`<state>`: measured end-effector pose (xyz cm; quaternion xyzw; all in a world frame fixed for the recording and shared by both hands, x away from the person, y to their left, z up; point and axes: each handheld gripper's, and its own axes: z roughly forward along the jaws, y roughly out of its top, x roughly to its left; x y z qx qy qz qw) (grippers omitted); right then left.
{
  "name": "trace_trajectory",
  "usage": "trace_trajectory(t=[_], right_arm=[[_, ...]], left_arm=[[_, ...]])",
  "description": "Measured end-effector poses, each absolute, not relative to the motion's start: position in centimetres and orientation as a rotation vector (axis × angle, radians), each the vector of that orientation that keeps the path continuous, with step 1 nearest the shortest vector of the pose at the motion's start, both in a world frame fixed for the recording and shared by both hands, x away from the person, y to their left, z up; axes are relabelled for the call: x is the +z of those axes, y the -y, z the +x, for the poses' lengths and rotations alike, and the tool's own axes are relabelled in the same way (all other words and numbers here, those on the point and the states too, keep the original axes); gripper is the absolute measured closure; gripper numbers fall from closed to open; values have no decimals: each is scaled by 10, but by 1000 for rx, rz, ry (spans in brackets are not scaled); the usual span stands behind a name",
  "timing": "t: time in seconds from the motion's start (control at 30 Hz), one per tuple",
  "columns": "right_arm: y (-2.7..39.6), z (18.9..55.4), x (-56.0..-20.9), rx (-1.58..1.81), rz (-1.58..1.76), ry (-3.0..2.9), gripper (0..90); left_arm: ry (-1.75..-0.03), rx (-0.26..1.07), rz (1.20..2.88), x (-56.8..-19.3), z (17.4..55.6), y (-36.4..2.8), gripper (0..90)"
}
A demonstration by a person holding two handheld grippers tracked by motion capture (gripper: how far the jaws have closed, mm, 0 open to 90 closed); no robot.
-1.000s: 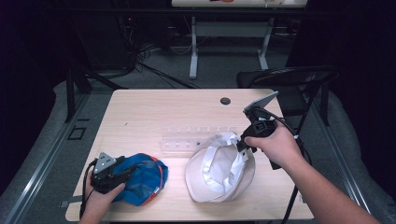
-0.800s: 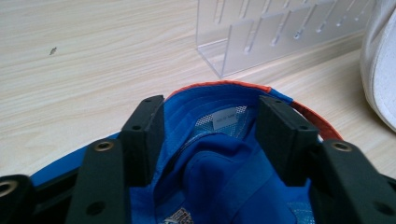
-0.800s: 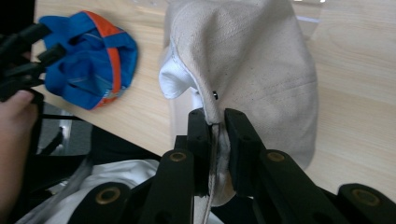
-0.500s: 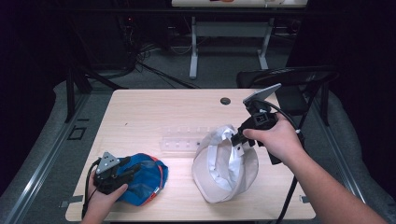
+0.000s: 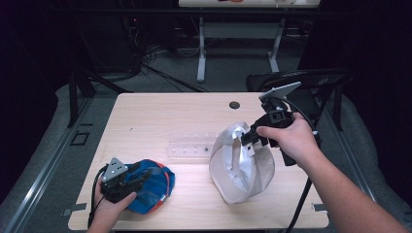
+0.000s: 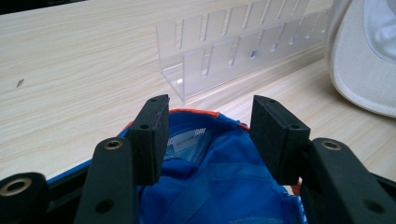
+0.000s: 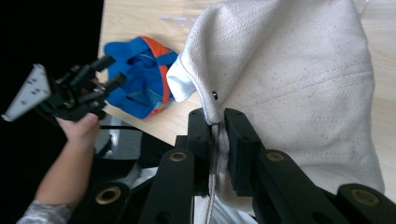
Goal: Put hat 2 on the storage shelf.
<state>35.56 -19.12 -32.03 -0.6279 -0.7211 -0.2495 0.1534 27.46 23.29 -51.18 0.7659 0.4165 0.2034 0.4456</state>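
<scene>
So the right gripper [image 7: 215, 128] has its jaws pinched tight on the edge of the white cap [image 5: 243, 167], and the cap hangs from it with its lower part touching the table [image 5: 160, 111], right of centre. In the right gripper view the fabric edge runs straight down between the two pads.

The left gripper [image 6: 208, 135] sits over the blue cap [image 5: 153, 187] at the table's near left. Its jaws have just been closing a bit, yet they're spread wide with the blue lining showing between them, and the pads aren't pressing on anything. That cap lies opening-up, orange trim along its rim.

Between the two caps, a little further back, there's a clear slotted rack [image 6: 224, 51]. I can't see anything in its slots
</scene>
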Motion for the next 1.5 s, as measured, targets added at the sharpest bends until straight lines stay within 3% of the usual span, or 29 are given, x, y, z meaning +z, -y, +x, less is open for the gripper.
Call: trace_trajectory(t=[0.4, 0.7, 0.93, 1.5], right_arm=[[189, 358, -305, -854, -1763, 1969, 813], [173, 366, -294, -906, -1736, 1979, 813], [160, 377, -284, -935, -1726, 1965, 813], [126, 407, -266, -961, -1747, 1950, 814]], left_arm=[[-948, 519, 1869, -492, 267, -214, 426], [-845, 488, 1928, -482, 265, -182, 491], [-792, 475, 1943, -478, 269, -162, 485], [-787, 473, 1971, -480, 283, -141, 430]])
